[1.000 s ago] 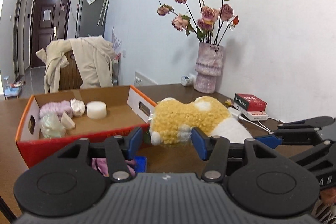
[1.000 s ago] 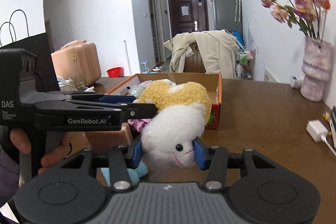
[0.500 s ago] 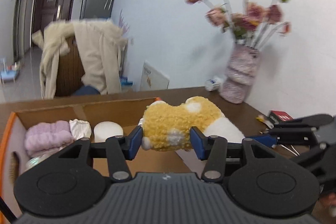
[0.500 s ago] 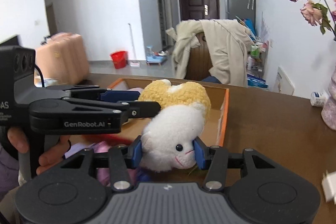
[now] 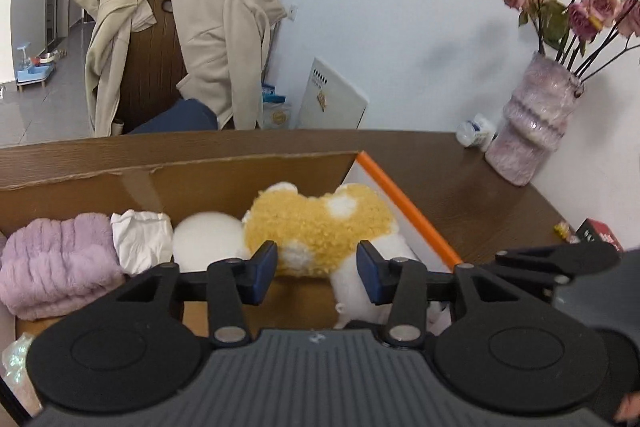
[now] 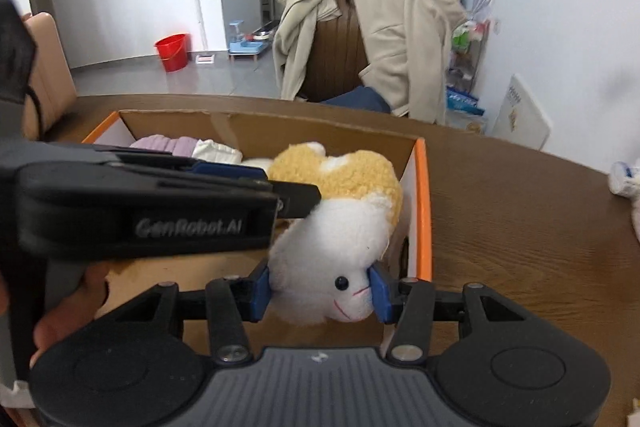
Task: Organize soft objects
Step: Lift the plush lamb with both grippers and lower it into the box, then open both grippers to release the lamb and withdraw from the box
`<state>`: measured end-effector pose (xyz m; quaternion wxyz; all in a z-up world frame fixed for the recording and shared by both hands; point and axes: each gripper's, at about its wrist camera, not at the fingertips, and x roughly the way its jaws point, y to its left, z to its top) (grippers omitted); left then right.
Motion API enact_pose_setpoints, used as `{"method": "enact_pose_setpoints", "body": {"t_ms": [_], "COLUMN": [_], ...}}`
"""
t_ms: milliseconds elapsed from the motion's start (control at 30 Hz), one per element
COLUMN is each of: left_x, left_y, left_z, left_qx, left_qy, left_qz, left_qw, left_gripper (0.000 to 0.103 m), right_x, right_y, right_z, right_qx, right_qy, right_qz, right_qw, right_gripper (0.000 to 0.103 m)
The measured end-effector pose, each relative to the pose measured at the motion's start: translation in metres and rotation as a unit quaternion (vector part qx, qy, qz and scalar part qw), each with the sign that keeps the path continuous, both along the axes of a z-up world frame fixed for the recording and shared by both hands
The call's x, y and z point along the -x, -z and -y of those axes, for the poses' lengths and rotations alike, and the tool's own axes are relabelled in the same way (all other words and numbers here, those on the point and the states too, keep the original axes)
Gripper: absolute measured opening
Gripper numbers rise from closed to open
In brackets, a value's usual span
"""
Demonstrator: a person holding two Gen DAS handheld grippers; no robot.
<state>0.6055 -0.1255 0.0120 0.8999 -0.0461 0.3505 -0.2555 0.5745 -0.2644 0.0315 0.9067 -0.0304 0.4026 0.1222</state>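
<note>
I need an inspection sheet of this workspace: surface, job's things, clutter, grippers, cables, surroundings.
Surface: brown wooden table.
Job's things: plush toy over the cardboard box; the box holds a purple fluffy item, white cloth and a white round item.
Clutter: vase of dried roses, small bottle, red box.
Grippers: left gripper jaws have just been closing on the toy's yellow body; right gripper shut on its white head.
Cables: nothing seen.
Surroundings: coat-draped chair, red bucket.

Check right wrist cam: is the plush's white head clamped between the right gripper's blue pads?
Yes, the right gripper has its blue pads pressed on both sides of the plush toy at its white head.
</note>
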Motion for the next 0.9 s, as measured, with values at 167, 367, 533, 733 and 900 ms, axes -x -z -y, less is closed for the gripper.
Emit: {"method": "enact_pose_setpoints", "body": {"t_ms": [167, 367, 533, 733, 900], "left_x": [0.004, 0.026, 0.057, 0.117, 0.180], "left_y": [-0.006, -0.032, -0.068, -0.115, -0.142], "left_z": [-0.004, -0.011, -0.031, -0.060, -0.088], "left_qx": [0.011, -0.004, -0.020, -0.040, -0.045], "left_qy": [-0.004, -0.012, -0.024, -0.035, -0.060], "left_qz": [0.017, 0.058, 0.094, 0.141, 0.173], "left_qw": [0.9998, 0.9982, 0.9951, 0.9886, 0.9820], "left_gripper": [0.056, 0.066, 0.072, 0.078, 0.083], "right_x": [-0.012, -0.004, 0.017, 0.063, 0.112], "right_y": [0.003, -0.005, -0.037, -0.086, -0.121], "right_z": [0.007, 0.006, 0.015, 0.020, 0.020], "right_qx": [-0.031, -0.036, -0.040, -0.036, -0.029], "right_qy": [-0.007, -0.006, 0.010, 0.008, 0.013], "right_qz": [-0.014, -0.004, 0.033, 0.077, 0.114], "right_qw": [0.999, 0.999, 0.999, 0.996, 0.993], "right_gripper": [0.057, 0.066, 0.068, 0.074, 0.081]}}
